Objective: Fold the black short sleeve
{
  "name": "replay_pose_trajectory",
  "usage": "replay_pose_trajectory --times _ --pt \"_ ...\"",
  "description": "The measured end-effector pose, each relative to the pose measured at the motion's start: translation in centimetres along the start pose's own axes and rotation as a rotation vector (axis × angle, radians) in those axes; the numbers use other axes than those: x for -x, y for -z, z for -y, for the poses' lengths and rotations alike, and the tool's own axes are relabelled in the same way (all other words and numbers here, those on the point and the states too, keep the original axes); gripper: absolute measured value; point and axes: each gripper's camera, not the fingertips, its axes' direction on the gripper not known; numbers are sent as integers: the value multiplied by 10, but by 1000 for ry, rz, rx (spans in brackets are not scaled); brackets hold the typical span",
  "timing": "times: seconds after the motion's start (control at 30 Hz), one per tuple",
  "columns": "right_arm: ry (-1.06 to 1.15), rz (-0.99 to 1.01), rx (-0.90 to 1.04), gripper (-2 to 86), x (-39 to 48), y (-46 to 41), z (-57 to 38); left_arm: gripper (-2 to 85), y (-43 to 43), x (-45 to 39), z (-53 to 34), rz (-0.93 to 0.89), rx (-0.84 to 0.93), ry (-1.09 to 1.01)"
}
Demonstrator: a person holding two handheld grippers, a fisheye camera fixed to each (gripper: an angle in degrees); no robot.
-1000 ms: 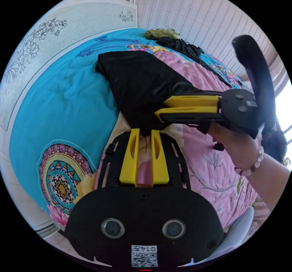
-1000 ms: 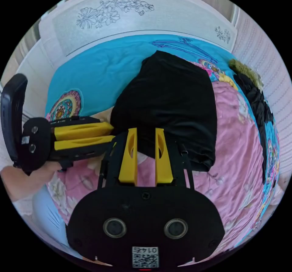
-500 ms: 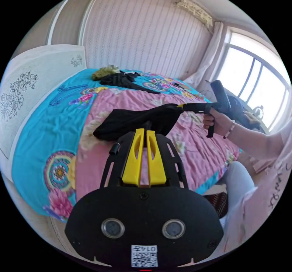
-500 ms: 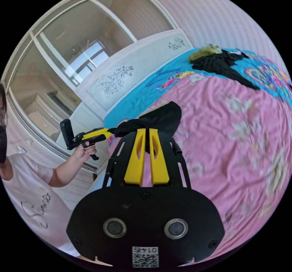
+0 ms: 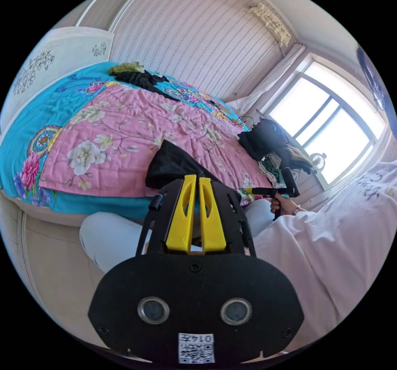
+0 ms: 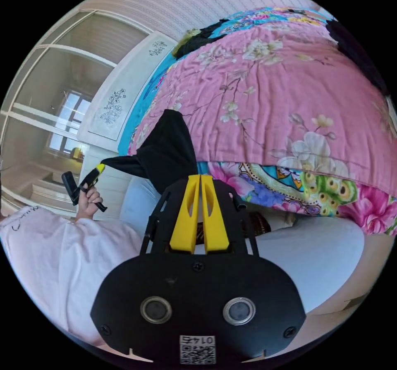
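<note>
we find the black short sleeve lifted off the bed, stretched between both grippers above the person's lap. the left gripper has its yellow jaws nearly together on one edge; the right gripper likewise, jaws almost touching around the cloth. the fabric is soft, matte, bunched into a drooping wedge. below it lies a pink floral quilt, finely wrinkled.

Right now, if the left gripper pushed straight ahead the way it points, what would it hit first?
The black short sleeve that the left gripper already pinches; beyond it, probably the pink floral quilt.
</note>
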Motion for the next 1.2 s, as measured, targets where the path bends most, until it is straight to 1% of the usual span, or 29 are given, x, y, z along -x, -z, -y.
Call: replay_pose_trajectory --times 0.1,0.13,0.17,0.2,0.3,0.37,0.4,0.47,0.53,0.57,0.6,0.67,0.7,0.83,0.93,1.03,1.1,1.2 --pt "125 -28 23 8 9 6 3 -10 6 -29 13 9 -14 -18" --pt "154 -20 33 11 12 5 3 -10 7 -34 16 6 -18 -18" --pt "233 14 50 19 23 2 3 -10 8 -43 22 -9 -28 -20" --pt "302 43 58 37 35 -4 2 -10 8 -55 30 -29 -35 -32" --pt "403 106 108 79 65 -23 0 -10 9 -86 50 -42 -47 -90" --pt "430 115 146 110 76 -37 0 -10 9 -105 62 -40 -57 -123" --pt "430 103 178 127 79 -47 2 -10 10 -115 68 -41 -65 -141" --pt "419 79 225 130 79 -59 4 -10 11 -128 76 -42 -79 -153" --pt "410 67 263 111 77 -67 6 -10 14 -139 81 -41 -89 -158" --pt "388 46 301 61 73 -68 8 -10 18 -145 84 -33 -96 -161" --pt "347 13 324 29 67 -65 10 -10 22 -151 85 -19 -103 -166" --pt "323 12 304 11 57 -48 10 -10 33 -156 86 25 -122 -173" --pt "300 43 272 5 48 -33 10 -10 42 -157 86 50 -132 -168" --pt "197 143 182 1 13 12 7 -10 68 -150 82 50 -170 -103" --pt "227 212 143 7 16 29 5 -10 77 -154 77 27 -193 -71" --pt "308 307 148 35 46 20 6 -10 74 -171 80 -19 -186 -66" --pt "340 351 226 80 69 1 8 -10 71 -194 88 -48 -184 -105" --pt "337 412 298 120 87 -21 9 -10 70 -220 102 -82 -196 -158"
